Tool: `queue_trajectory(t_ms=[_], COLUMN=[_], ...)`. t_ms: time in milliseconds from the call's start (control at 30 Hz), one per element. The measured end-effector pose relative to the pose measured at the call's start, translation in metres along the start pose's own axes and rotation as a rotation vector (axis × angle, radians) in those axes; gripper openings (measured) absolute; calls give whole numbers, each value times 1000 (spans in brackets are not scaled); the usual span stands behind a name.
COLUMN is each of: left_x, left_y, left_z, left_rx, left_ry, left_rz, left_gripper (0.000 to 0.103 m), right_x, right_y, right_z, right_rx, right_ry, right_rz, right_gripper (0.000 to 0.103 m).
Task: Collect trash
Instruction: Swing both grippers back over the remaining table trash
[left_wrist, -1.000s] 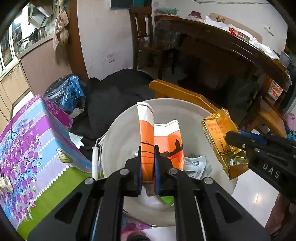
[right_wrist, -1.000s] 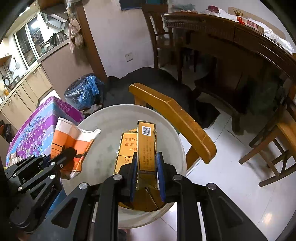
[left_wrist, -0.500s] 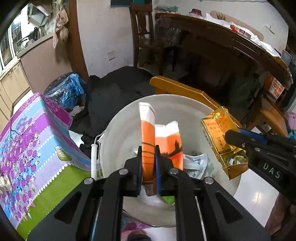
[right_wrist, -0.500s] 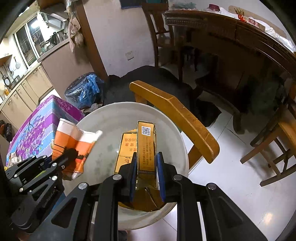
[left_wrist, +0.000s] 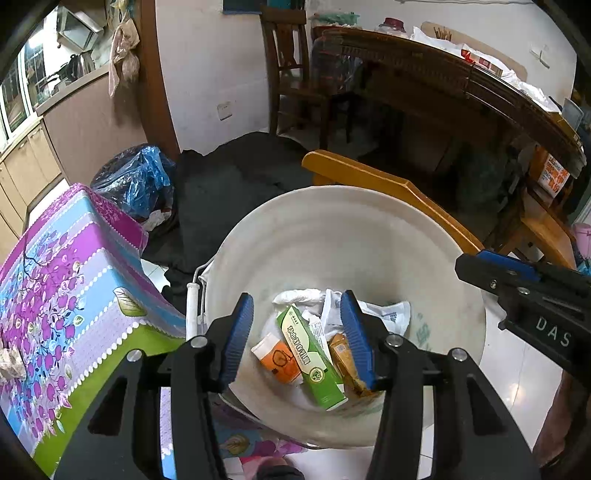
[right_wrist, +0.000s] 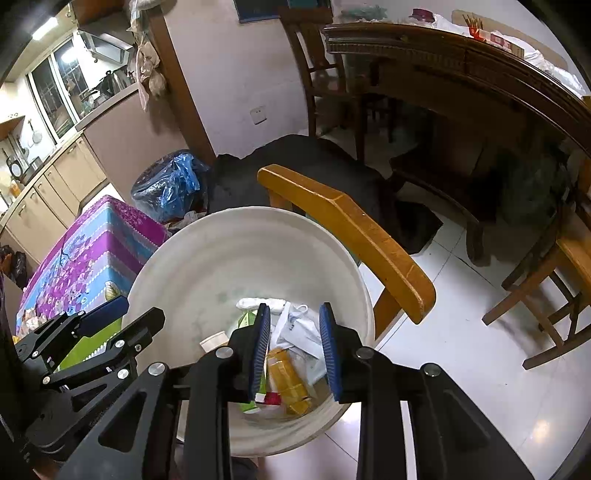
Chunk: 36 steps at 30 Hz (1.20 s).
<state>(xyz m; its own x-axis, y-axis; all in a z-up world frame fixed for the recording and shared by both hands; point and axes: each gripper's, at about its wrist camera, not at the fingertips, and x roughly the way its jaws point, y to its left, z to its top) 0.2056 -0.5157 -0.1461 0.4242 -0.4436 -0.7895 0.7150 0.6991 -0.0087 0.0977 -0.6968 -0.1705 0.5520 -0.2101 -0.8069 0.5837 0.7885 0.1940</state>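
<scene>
A white round bucket (left_wrist: 332, 229) stands on the floor below both grippers; it also shows in the right wrist view (right_wrist: 221, 258). At its bottom lie an orange carton (left_wrist: 279, 360), a green box (left_wrist: 312, 354), a gold packet (left_wrist: 345, 360) and white crumpled plastic (left_wrist: 373, 312). My left gripper (left_wrist: 297, 338) is open and empty above the bucket. My right gripper (right_wrist: 295, 349) is open and empty above the bucket, over the gold packet (right_wrist: 286, 378). The right gripper also shows at the right edge of the left wrist view (left_wrist: 524, 295).
A floral purple and blue box (left_wrist: 66, 295) stands left of the bucket. A yellow wooden chair back (right_wrist: 351, 229) is right behind it. A blue plastic bag (left_wrist: 136, 181) and black cloth (left_wrist: 236, 177) lie beyond. A dark wooden table (right_wrist: 461, 74) and chairs fill the back right.
Both grippers opened. The orange carton dropped from the left gripper and the gold packet dropped from the right gripper; both now lie in the bucket.
</scene>
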Motion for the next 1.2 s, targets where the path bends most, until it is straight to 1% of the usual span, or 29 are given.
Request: queue_trajectory(t_ms=[267, 333, 400, 467, 500, 533, 600, 633, 667, 700, 733, 800, 867, 1000, 1133, 1200], left_x=[-11, -17, -27, -39, -46, -50, -67, -73, -82, -92, -97, -114, -126, -152, -172, -180], left_y=[5, 9, 14, 21, 24, 27, 40, 45, 55, 68, 75, 101, 124, 177, 231, 258], left_z=[-4, -7, -11, -16, -19, -21, -29, -32, -37, -43, -46, -59, -70, -96, -124, -139], left_rx=[-4, -8, -10, -10, -9, -9, -21, -28, -39, -57, -67, -104, -143, -222, -301, -343], left_ry=[-13, -20, -36, -56, -68, -77, -101, -111, -124, -140, -146, -169, -181, -206, -214, -211], left_rz=[-1, -4, 2, 6, 12, 18, 26, 31, 37, 44, 49, 70, 88, 140, 204, 229], left_gripper=[47, 47, 47, 47, 47, 47, 47, 47, 47, 51, 52, 56, 58, 62, 65, 65], right_x=[-19, -29, -45, -58, -68, -77, -95, -102, -114, -125, -133, -146, -156, -161, -159, -158], right_y=[2, 5, 12, 19, 26, 33, 50, 57, 69, 82, 94, 116, 145, 200, 253, 278], right_z=[-4, -8, -15, -21, -25, -30, -39, -43, -51, -59, -65, -76, -89, -107, -127, -137], right_rx=[2, 0, -8, -18, -29, -41, -71, -84, -107, -134, -158, -198, -250, -331, -401, -431], right_ry=[-37, -59, -100, -137, -167, -194, -252, -277, -324, -371, -403, -452, -489, -488, -449, -430], right_rz=[19, 31, 45, 59, 64, 69, 81, 88, 98, 110, 127, 167, 227, 331, 425, 454], right_gripper=[29, 31, 38, 42, 47, 49, 66, 70, 76, 79, 81, 87, 90, 90, 90, 90])
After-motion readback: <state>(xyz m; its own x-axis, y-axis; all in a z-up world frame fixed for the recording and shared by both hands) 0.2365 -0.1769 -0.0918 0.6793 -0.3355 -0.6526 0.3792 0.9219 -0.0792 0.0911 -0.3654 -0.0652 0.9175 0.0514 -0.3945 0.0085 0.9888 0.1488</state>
